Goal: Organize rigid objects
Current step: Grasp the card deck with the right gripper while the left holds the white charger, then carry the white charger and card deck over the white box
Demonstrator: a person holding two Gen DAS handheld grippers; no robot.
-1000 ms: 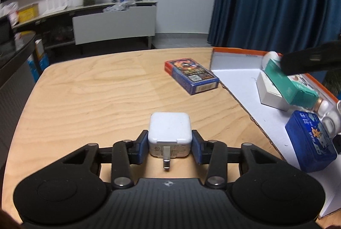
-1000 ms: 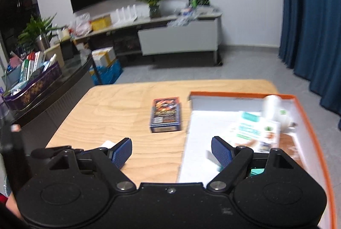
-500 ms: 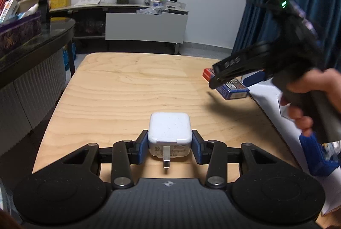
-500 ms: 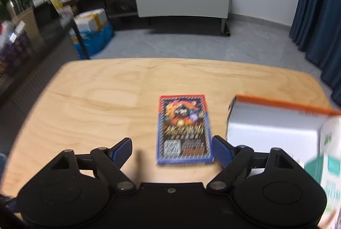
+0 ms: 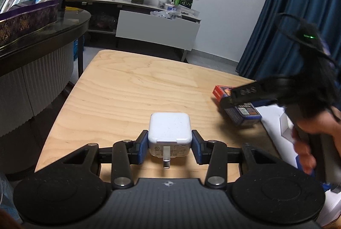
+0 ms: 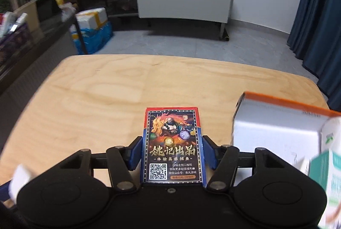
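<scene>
- Left wrist view: the left tongs (image 5: pixel 169 143) are clenching the white charger (image 5: pixel 169 132) by its two sides, prong end facing back toward the camera, held just over the near edge of the bench (image 5: pixel 136 88)
- In the same view the card box (image 5: pixel 238 105) is lying near the right edge of the bench, just beside the white tray (image 5: pixel 275 120); the right tongs (image 5: pixel 245 95) are reaching over it from the right, so the right hand (image 5: pixel 313 139) is the nearer one
- Right wrist view: the card box (image 6: pixel 173 146) is sitting squarely between the blue pads (image 6: pixel 134 153) of the right tongs (image 6: pixel 173 152), its long axis running straight away from the camera, along the fingers
- The pads are flanking the box's long sides very closely; I cannot tell whether they are already pressing it
- The orange-rimmed tray (image 6: pixel 275 129) is lying just to the right, so I judge a short carry rightward is coming
</scene>
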